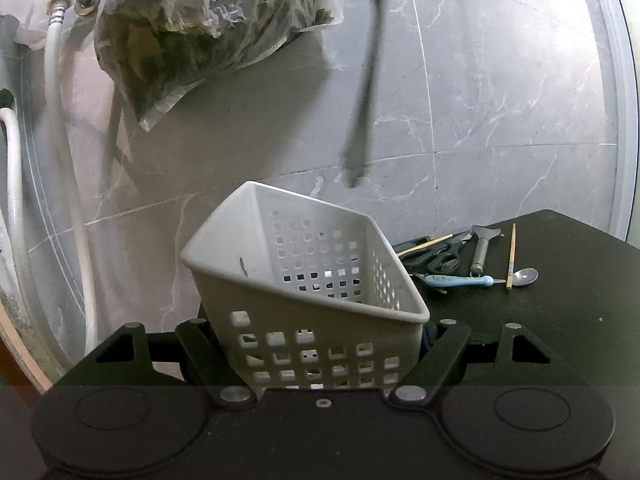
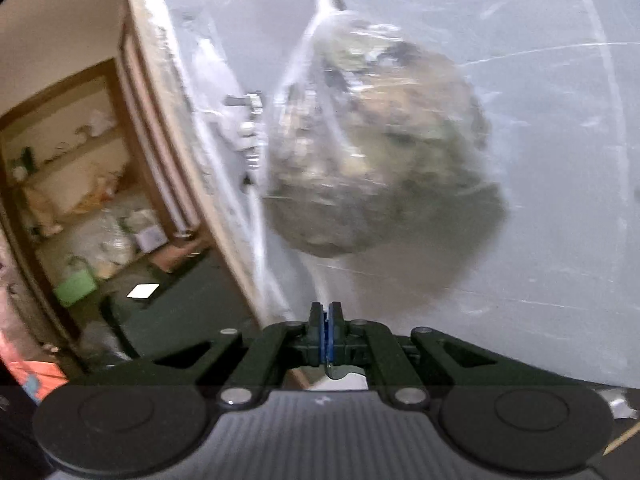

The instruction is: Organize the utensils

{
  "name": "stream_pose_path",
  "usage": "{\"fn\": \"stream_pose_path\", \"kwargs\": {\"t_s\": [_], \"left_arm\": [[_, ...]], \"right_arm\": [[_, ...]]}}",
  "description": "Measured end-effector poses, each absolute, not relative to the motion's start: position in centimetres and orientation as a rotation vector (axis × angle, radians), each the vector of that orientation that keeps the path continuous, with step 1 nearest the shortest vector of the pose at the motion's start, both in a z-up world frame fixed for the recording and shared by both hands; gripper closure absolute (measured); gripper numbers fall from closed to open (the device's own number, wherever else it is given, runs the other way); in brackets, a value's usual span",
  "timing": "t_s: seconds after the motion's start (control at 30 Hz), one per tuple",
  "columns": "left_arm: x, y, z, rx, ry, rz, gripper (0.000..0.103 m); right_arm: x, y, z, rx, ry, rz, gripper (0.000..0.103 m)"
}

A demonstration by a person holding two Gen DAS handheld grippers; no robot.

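In the left wrist view a white perforated basket (image 1: 304, 280) stands tilted on the black table (image 1: 540, 340). My left gripper (image 1: 324, 336) is shut on it, one finger on each side of its lower part. A blurred dark spoon (image 1: 370, 80) hangs bowl-up in the air above the basket. In the right wrist view my right gripper (image 2: 325, 312) is shut, its blue pads pressed together on a thin metal piece (image 2: 336, 370), which looks like that spoon. Right of the basket lie scissors (image 1: 440, 258), a peeler (image 1: 480, 248), a chopstick (image 1: 511, 256), a metal spoon (image 1: 524, 277) and a blue-handled tool (image 1: 460, 280).
A clear plastic bag of dark greens (image 1: 208, 20) (image 2: 380, 152) hangs on the grey marble wall. White hoses (image 1: 60, 120) run down from a tap at the left. The right wrist view shows a doorway with cluttered shelves (image 2: 80, 200) on its left.
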State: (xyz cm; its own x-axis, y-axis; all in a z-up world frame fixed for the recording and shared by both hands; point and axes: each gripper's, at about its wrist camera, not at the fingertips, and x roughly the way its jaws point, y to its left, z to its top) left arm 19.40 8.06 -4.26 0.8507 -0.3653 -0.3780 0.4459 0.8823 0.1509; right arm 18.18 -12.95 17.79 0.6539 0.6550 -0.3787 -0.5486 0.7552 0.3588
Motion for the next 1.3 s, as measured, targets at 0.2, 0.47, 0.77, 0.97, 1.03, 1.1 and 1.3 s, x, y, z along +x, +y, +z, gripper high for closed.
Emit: {"fn": "stream_pose_path", "kwargs": {"t_s": [0.2, 0.47, 0.77, 0.97, 1.03, 1.1, 1.3], "left_arm": [[19.5, 7.9, -4.2, 0.231, 0.349, -0.423, 0.024], [19.6, 7.9, -4.4, 0.215, 0.341, -0.412, 0.024], [20.3, 7.9, -4.0, 0.221, 0.376, -0.417, 0.025], [20.1, 6.9, -3.8, 0.212, 0.399, -0.366, 0.024], [20.0, 6.5, -3.8, 0.218, 0.407, -0.349, 0.024], [20.1, 6.3, -3.7, 0.223, 0.415, -0.338, 0.024], [20.2, 6.0, -3.5, 0.214, 0.439, -0.303, 0.024]], "right_arm": [[20.8, -9.7, 14.8, 0.252, 0.587, 0.705, 0.101], [23.9, -6.4, 9.4, 0.193, 0.761, 0.625, 0.076], [18.8, -13.4, 8.9, 0.154, 0.604, 0.453, 0.003], [17.4, -20.6, 1.8, -0.072, 0.766, 0.159, 0.0], [17.5, -22.1, -0.6, -0.137, 0.813, 0.108, 0.0], [17.6, -23.5, -2.4, -0.172, 0.838, 0.096, 0.0], [20.7, -23.9, -4.8, -0.192, 0.861, 0.212, 0.0]]}}
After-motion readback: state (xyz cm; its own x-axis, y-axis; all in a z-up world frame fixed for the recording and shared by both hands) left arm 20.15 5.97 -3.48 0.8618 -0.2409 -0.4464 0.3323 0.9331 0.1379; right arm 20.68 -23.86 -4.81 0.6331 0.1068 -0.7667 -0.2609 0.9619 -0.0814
